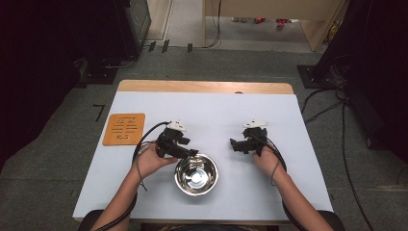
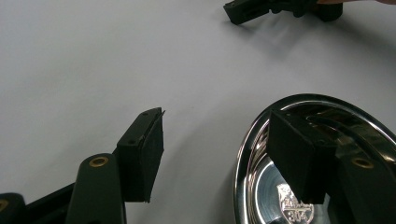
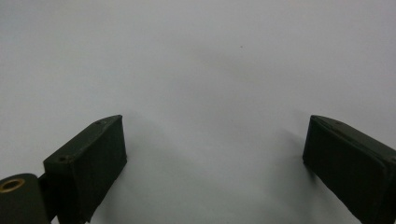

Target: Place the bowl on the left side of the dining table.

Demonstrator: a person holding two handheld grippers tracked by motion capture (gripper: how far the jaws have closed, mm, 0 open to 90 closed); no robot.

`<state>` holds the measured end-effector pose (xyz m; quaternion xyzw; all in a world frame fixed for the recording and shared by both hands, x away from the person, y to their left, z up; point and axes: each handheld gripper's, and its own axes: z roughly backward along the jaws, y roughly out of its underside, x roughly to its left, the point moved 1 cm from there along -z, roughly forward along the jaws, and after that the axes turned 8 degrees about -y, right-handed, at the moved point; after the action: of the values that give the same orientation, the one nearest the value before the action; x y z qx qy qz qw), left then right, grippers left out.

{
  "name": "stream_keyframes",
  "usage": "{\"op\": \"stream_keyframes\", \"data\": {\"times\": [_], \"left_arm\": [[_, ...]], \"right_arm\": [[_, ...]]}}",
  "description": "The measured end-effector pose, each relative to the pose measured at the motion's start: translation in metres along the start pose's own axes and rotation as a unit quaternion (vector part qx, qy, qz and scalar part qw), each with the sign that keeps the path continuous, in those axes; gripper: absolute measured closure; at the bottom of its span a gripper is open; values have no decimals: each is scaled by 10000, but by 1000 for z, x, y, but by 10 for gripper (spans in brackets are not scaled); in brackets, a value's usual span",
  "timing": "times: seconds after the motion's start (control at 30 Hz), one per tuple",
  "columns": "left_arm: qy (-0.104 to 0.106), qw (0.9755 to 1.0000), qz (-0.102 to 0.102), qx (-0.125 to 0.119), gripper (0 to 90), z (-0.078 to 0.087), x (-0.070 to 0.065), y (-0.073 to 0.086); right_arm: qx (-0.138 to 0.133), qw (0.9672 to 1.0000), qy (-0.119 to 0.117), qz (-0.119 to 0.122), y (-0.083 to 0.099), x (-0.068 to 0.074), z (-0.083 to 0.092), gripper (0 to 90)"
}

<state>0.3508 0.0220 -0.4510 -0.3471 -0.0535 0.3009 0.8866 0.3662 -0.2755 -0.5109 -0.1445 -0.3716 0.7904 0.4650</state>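
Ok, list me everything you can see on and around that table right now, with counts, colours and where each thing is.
steel bowl: one, shiny silver, near edge of the table, centre.
orange mat: one, orange with pale markings, left side of the table.
table: one, pale top with a wooden far edge.
cables: several, black, on the grey floor to the right.
left gripper: one, black, jaws open astride the bowl's rim, one jaw inside.
right gripper: one, black, jaws open over bare table, right of the bowl.
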Motion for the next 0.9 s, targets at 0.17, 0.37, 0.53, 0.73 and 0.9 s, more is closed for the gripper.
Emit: {"op": "stream_keyframes", "data": {"times": [0.17,0.37,0.53,0.73,0.9], "left_arm": [[63,9999,-52,78,380,-5,-3,0],[131,9997,-116,145,392,-9,-6,1],[198,9995,-188,182,402,-14,-7,2],[276,9989,-248,298,418,-22,-10,3],[334,9982,-293,400,450,-26,-13,4]], "right_arm": [[2,10000,0,0,0,0,0,57],[4,10000,-1,0,0,0,0,57],[4,10000,0,-5,0,0,0,57],[5,10000,0,-4,0,0,0,57],[4,10000,-2,-6,0,0,0,57]]}}
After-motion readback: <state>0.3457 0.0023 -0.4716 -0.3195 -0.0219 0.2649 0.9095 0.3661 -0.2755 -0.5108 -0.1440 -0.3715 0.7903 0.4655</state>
